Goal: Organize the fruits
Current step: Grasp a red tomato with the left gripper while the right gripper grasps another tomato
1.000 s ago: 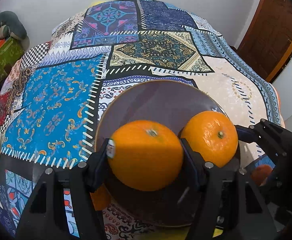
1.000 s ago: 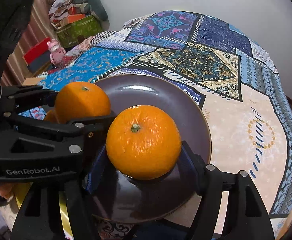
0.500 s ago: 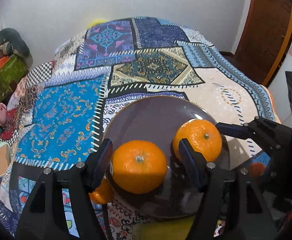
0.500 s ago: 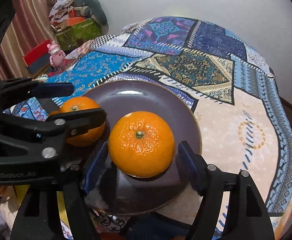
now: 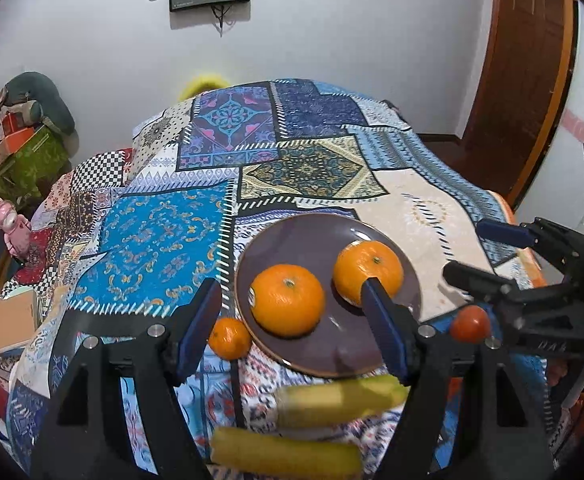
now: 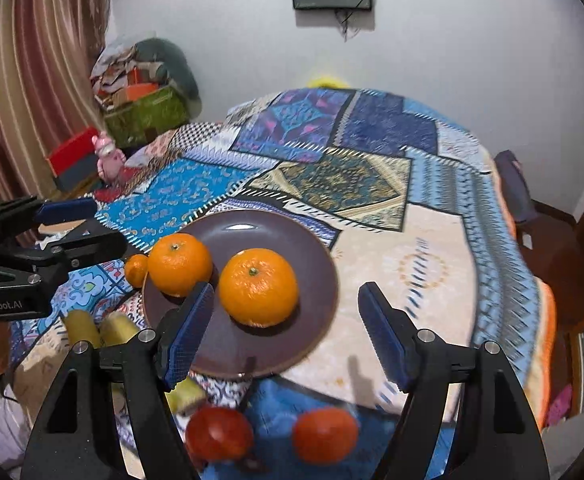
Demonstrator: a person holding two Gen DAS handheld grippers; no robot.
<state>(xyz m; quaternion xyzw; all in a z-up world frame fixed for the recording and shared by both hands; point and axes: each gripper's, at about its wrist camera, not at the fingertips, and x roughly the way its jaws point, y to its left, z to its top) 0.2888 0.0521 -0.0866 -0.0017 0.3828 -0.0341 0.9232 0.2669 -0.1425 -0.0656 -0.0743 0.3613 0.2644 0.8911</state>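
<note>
I have both grippers raised over the near edge of the plate (image 5: 379,240), left gripper (image 5: 292,330) and right gripper (image 6: 286,334), each with fingers spread wide and holding nothing. Two oranges (image 6: 258,292) sit side by side on the plate, apart from each other, which I judge is their sorted spot. A small orange (image 5: 230,338) lies just left of the plate on the cloth (image 5: 152,236). Bananas (image 5: 339,400) and two tomatoes (image 6: 218,434) wait near the plate's front edge, likely next.
</note>
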